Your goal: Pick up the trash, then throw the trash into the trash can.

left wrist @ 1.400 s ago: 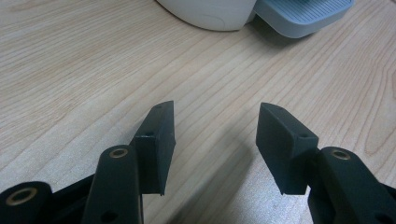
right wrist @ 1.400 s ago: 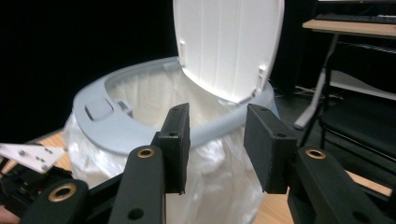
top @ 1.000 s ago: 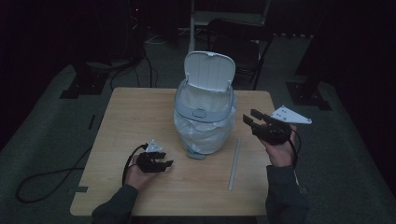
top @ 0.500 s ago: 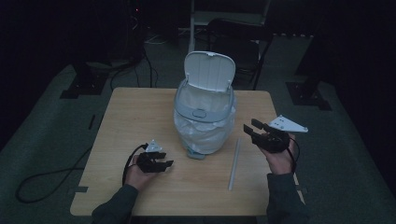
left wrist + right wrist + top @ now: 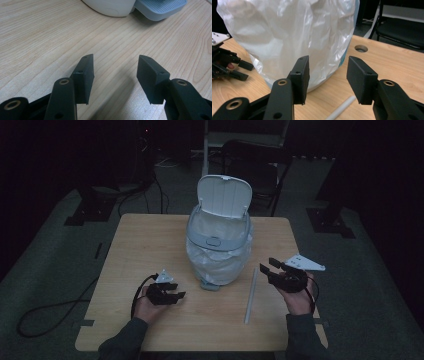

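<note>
Bin stands past the middle of the desk, nearer the far edge, lid tipped up and back. White liner bag is folded out over the rim and hangs loose down the sides; in my right gripper view the bag bulges right in front of the jaws. Foot pedal pokes out at the base, toward my side.

My right gripper hovers off the desk near the right edge, beside the bag and apart from it. Its jaws have just been opening; they stand parted with nothing between them. I judge I am lining up on the slack plastic on that side, since the jaws point at it.

My left gripper sits low near the front edge, left of the pedal, jaws apart and empty over bare wood. It rests there, I think, to stay out of the way until the bag needs a second hold.

Thin pale rod lies flat between bin and right hand, running from front toward back. Right gripper view shows its end below the jaws; I must not knock it while reaching in.

Bag plastic looks thin and slippery, so a pinch on a fold should hold better than on a taut face.
</note>
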Available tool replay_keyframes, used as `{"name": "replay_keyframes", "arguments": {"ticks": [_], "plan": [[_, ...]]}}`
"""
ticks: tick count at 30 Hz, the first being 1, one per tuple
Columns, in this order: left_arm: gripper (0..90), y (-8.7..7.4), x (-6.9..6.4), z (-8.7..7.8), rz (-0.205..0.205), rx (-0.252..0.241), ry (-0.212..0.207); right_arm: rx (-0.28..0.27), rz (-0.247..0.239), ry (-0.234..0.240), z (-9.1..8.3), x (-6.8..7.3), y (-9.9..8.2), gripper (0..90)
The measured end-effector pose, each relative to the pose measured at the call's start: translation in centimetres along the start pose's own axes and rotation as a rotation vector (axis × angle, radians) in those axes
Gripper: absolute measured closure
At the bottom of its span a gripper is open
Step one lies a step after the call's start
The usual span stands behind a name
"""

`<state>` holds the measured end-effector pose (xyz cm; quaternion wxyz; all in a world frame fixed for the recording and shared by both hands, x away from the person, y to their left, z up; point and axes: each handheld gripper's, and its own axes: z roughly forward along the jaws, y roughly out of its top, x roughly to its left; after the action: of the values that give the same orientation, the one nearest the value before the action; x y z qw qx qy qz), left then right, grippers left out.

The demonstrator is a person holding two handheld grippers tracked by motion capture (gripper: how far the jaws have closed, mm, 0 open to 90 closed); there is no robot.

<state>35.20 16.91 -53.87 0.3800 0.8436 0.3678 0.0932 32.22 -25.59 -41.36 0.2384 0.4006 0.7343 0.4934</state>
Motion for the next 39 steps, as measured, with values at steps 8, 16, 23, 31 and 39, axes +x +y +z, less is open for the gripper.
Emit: {"name": "replay_keyframes", "arguments": {"ticks": [8,16,23,31,39], "plan": [[48.8,0.0,0.0,0.0,0.001,0.001,0.0,0.029,0.017,0.009,0.6,0.2,-1.3,51.8],[48.8,0.0,0.0,0.0,0.001,0.0,0.0,0.048,0.033,0.012,0.8,0.2,-2.2,51.7],[48.8,-0.1,0.0,0.0,-0.001,-0.003,-0.001,0.063,0.042,0.012,1.0,0.2,-3.0,51.2],[48.7,0.0,0.0,0.0,-0.001,-0.002,0.001,0.103,0.036,0.008,1.9,0.8,-4.2,50.6],[48.6,0.0,0.0,0.0,0.001,-0.001,0.003,0.187,-0.002,0.002,3.2,1.7,-5.9,50.8]]}}
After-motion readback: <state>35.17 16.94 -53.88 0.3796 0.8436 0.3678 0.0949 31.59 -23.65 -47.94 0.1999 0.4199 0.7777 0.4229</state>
